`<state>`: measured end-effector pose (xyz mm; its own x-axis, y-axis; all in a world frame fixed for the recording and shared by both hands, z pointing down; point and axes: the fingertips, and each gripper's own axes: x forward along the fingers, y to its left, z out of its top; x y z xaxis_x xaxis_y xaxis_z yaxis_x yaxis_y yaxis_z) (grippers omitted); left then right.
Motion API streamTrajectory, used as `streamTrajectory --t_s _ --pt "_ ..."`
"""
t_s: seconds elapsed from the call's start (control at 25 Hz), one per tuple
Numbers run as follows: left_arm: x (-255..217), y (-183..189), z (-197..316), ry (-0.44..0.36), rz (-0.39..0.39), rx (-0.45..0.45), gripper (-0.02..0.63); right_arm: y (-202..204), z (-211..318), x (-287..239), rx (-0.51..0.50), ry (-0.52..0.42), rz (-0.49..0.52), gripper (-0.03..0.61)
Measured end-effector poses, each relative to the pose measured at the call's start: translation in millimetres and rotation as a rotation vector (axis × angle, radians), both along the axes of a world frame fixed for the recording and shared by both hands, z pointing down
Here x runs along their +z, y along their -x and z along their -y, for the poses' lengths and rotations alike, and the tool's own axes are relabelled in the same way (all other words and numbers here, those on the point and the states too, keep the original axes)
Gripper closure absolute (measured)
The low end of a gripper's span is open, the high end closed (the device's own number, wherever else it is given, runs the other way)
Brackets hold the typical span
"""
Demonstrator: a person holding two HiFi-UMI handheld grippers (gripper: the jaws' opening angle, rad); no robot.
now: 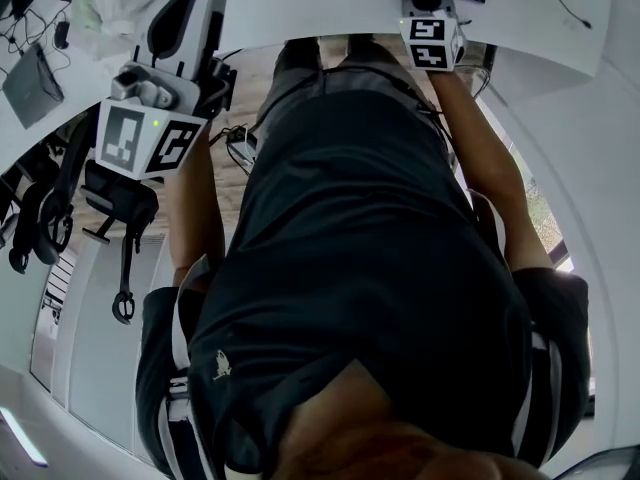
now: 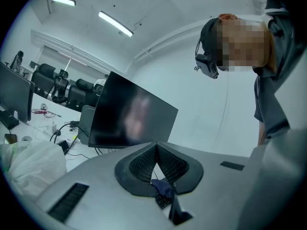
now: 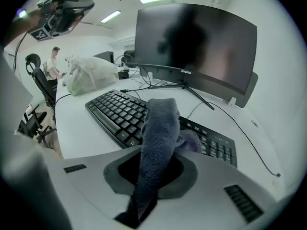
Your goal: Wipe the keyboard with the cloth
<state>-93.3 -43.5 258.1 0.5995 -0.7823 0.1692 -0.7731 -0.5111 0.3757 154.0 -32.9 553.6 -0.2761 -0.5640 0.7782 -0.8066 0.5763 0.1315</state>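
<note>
Our right gripper (image 3: pixel 154 172) had its jaws clamped on the grey cloth (image 3: pixel 158 133). The fabric filled the gap between them and stood out ahead in a thick fold. Its free end lay over the black keyboard (image 3: pixel 115 111), which sat just in front of and below that gripper on the white desk (image 3: pixel 81 128). We could not tell whether the cloth was pressing on the keys. In the right gripper view the keyboard's long axis ran slantwise, from the near left to the far right, with most of the uncovered keys to the left of the cloth. We judged that a wiping stroke should follow that line leftward. Our left gripper (image 2: pixel 156 150) had its jaws together on nothing and was well apart from the keyboard, so the right was the nearer.
</note>
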Motion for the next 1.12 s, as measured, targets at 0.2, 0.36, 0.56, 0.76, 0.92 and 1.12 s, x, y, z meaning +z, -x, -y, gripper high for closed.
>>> streamTrajectory --t_s 0.2,0.36,0.56,0.76,0.92,1.12 --pt "-3 -4 2 -0.009 0.001 0.013 0.609 78 -15 1 -0.181 0.009 0.087 0.538" --pt "-5 7 5 -0.013 0.006 0.001 0.609 42 -7 -1 -0.080 0.038 0.112 0.538" --pt "2 16 3 0.001 0.005 -0.016 0.609 4 -3 1 0.051 0.029 0.066 0.538" --pt "1 16 8 -0.014 0.001 -0.005 0.609 91 -9 0 -0.107 0.052 0.151 0.538" --pt "-6 29 6 -0.028 0.014 -0.020 0.609 96 0 -2 -0.082 0.072 0.193 0.538" --pt "1 55 5 -0.018 0.015 -0.053 0.609 26 25 1 0.064 0.026 0.091 0.538"
